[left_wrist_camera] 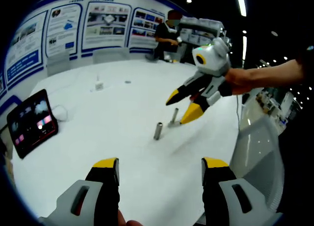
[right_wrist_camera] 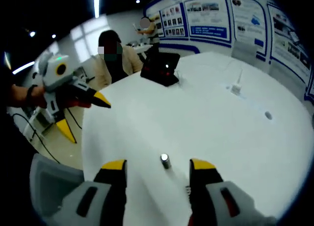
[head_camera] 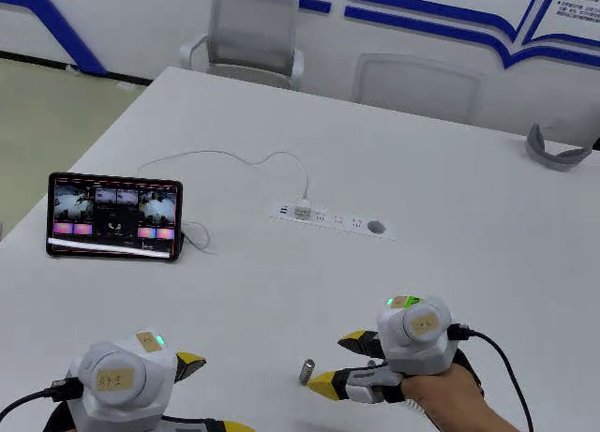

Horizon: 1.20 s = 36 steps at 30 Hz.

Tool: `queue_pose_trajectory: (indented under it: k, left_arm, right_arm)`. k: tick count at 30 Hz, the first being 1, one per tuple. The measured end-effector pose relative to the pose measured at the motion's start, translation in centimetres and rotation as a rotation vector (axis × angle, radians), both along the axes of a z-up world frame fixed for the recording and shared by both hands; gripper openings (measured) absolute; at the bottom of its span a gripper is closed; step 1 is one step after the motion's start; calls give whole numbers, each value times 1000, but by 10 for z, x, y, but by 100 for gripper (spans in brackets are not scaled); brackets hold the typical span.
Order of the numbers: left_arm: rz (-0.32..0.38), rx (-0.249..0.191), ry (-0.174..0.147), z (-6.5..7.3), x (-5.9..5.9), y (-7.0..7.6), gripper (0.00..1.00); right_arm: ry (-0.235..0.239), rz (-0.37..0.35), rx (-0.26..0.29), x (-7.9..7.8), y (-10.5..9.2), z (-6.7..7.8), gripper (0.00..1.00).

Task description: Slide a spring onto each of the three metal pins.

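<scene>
We see a white table (head_camera: pixel 422 188) with a tablet (head_camera: pixel 114 216) at its left. Our right hand (head_camera: pixel 459 394) holds the right gripper (head_camera: pixel 338 362) low, pointing left, jaws spread wide and empty. The left gripper (head_camera: pixel 211 394) points right, jaws also wide apart and empty. Between the two stands a small metal pin (head_camera: pixel 307 371), just beside the right gripper's lower tip.

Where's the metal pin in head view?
The metal pin stands on the white table at bottom centre, just left of the right tongs.
</scene>
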<state>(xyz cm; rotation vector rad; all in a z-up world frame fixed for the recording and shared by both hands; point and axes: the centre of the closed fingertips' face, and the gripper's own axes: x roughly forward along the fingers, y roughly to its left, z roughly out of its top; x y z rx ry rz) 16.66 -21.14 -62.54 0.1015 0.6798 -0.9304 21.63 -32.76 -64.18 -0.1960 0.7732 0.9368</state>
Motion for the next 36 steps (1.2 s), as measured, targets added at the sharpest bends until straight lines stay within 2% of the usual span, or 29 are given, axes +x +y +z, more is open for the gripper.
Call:
queue_pose_trajectory:
  k: [10,16,27,36]
  left_arm:
    - [5,-14,-15,11,3,-3,69]
    - [7,-15,-28,18,3,-3,70]
    - [11,-10,-33,21,0,-3,70]
    - [13,-9,-30,18,-3,-3,71]
  right_arm:
    - [-41,-64,19,-15,-21,20,58]
    - [-65,-141,65,-24,-37,33,60]
    - [-69,-286,137,-53,-70,32,63]
    - [-58,-378,162,-70,-96,27,66]
